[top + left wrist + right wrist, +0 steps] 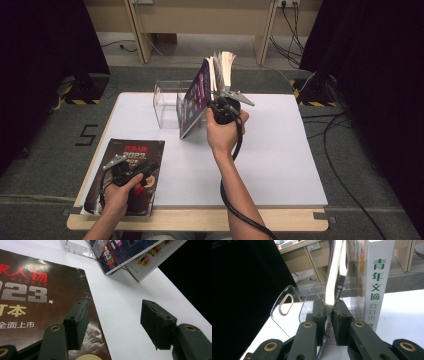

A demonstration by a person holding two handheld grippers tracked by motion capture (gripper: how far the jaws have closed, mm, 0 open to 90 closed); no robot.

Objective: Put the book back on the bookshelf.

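The white rectangular tabletop carries everything. Near its far edge stands a clear acrylic file holder with a cut-out handle. Just beside the holder a purple-covered magazine stands on its lower edge, its long axis rising steeply from the tabletop and leaning away from the person, cover facing left and pages fanned open at the top. In the right gripper view a white-spined volume with green characters stands upright just beside it. A dark brown magazine with red and white lettering lies flat at the near left corner, long axis running away from the person.

The right tongs are pinched narrow on the purple magazine's pages (no earlier frame to compare). The left tongs gape wide, empty, over the brown magazine's right edge.
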